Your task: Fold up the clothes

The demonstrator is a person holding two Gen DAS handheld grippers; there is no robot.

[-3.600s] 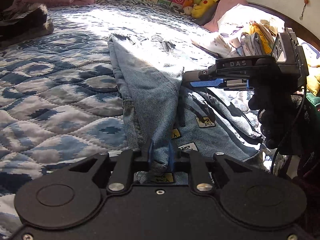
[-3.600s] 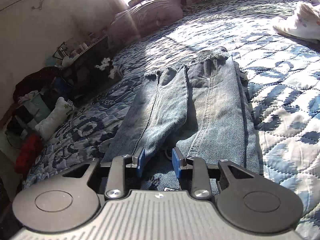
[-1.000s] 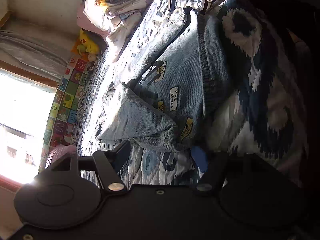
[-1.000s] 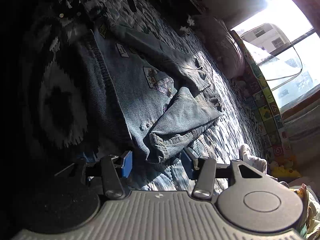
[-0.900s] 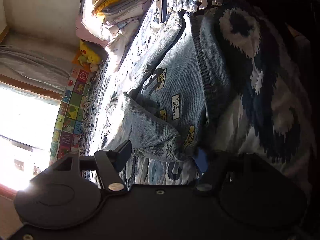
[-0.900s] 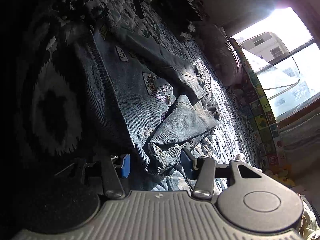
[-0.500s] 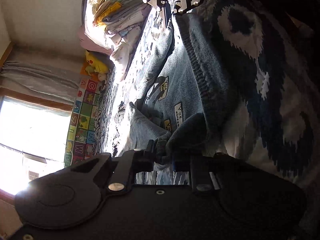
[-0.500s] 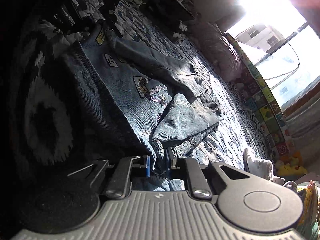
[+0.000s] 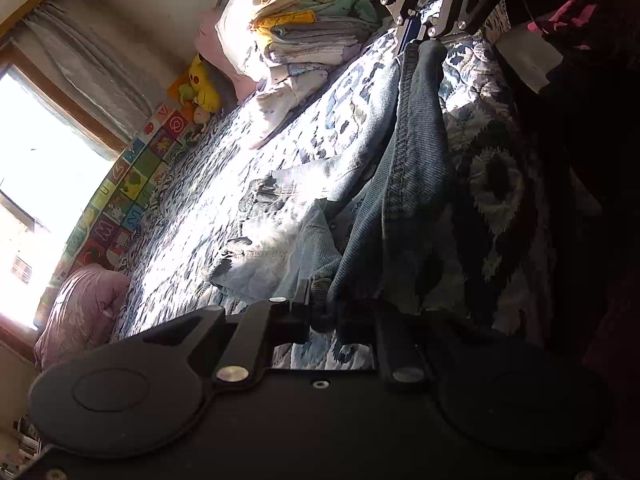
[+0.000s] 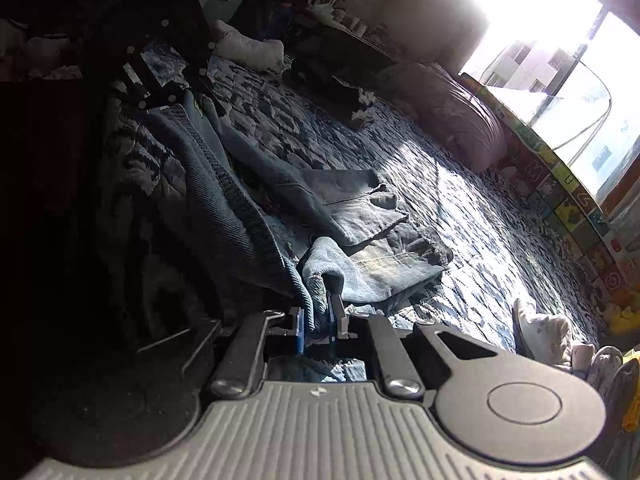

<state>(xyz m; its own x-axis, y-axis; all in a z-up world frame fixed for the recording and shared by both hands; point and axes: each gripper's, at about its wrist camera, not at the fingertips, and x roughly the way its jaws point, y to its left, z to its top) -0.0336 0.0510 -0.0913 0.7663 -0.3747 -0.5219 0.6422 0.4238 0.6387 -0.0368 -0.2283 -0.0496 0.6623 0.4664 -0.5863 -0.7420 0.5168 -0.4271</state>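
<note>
Blue jeans [image 9: 412, 152] lie on the blue-and-white quilt [image 9: 192, 256], the legs doubled back so the frayed hems [image 9: 260, 236] rest near the waist. My left gripper [image 9: 324, 314] is shut on one corner of the waistband. At the top of the left wrist view, my right gripper [image 9: 424, 38] is shut on the other corner, and the waistband hangs taut between them. In the right wrist view the right gripper [image 10: 318, 328] pinches the denim, the waistband [image 10: 224, 200] runs up to the left gripper [image 10: 160, 94], and the leg hems [image 10: 384, 208] lie flat.
A stack of folded clothes [image 9: 312, 40] and a yellow plush toy [image 9: 202, 80] sit at one side of the bed. A pink pillow [image 10: 460, 120] lies by the bright window. A white garment [image 10: 544, 336] and dark clutter [image 10: 332, 80] lie on the quilt [image 10: 480, 240].
Both grippers were open around the waist corners a second ago. They have shut on the denim and lifted the waistband off the quilt, stretching it between them.
</note>
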